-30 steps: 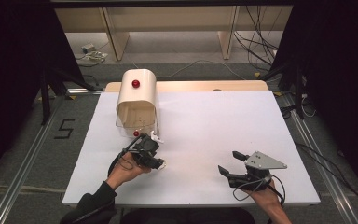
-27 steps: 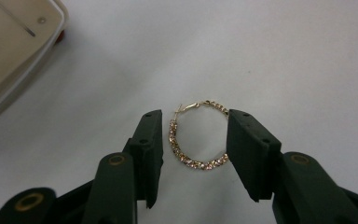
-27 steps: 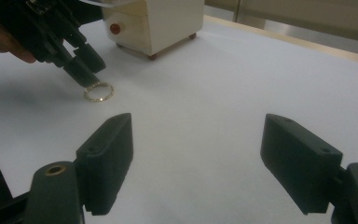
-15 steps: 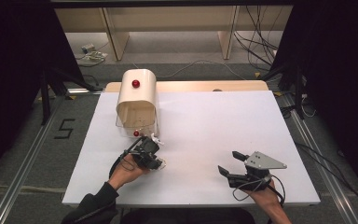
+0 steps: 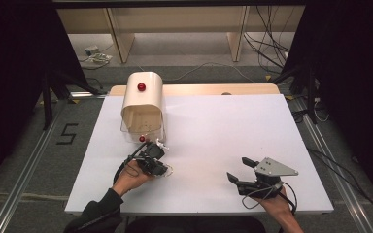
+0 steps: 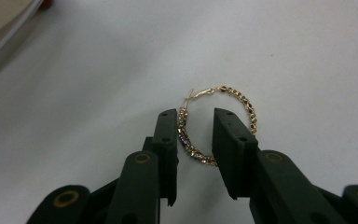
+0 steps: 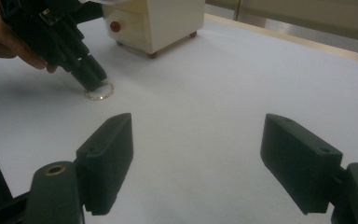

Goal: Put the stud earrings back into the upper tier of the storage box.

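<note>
Two jaws of the left hand-held gripper [image 6: 193,135] have been closing astride a gold hoop earring [image 6: 216,123], not yet pinching.

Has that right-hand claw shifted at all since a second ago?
No. The right claw sits in the same spot near the table's front edge, open.

Grey floor [image 5: 184,68] beyond my white table [image 5: 233,136], cables [image 5: 272,29] trailing, wooden furniture legs [image 5: 119,34], black curtains [image 5: 14,73] either side.
</note>
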